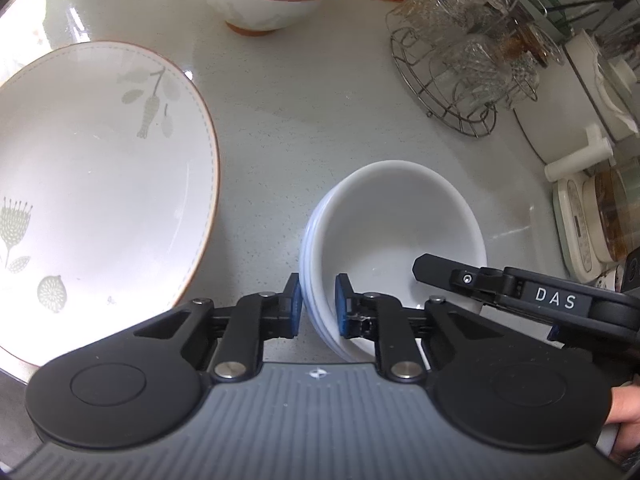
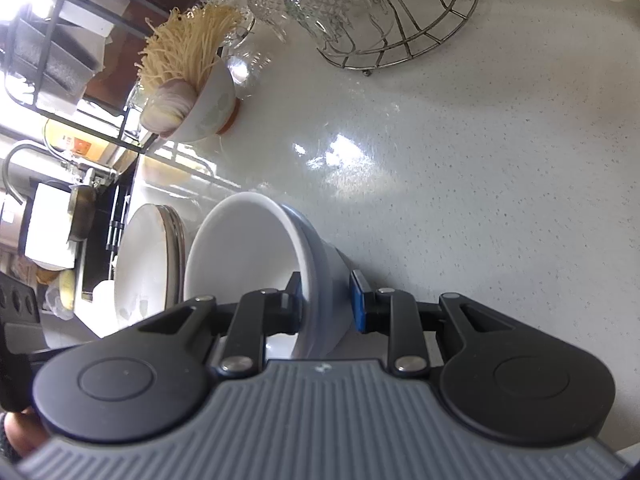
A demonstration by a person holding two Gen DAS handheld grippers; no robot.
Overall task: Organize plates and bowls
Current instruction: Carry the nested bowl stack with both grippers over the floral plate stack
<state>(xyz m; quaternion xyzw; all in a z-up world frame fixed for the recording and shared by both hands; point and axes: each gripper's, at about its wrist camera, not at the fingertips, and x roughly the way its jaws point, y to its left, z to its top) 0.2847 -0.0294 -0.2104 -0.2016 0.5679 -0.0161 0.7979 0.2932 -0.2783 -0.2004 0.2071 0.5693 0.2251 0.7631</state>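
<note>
The right gripper (image 2: 327, 304) clamps the rim of the stacked white bowls (image 2: 256, 256) on the speckled counter (image 2: 460, 160).

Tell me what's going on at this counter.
A person is sorting dishes with two handheld tools. The left tool and the right tool each clamp the rim of the stacked white bowls, on opposite sides. The large patterned plate sits beside them on the countertop.
</note>
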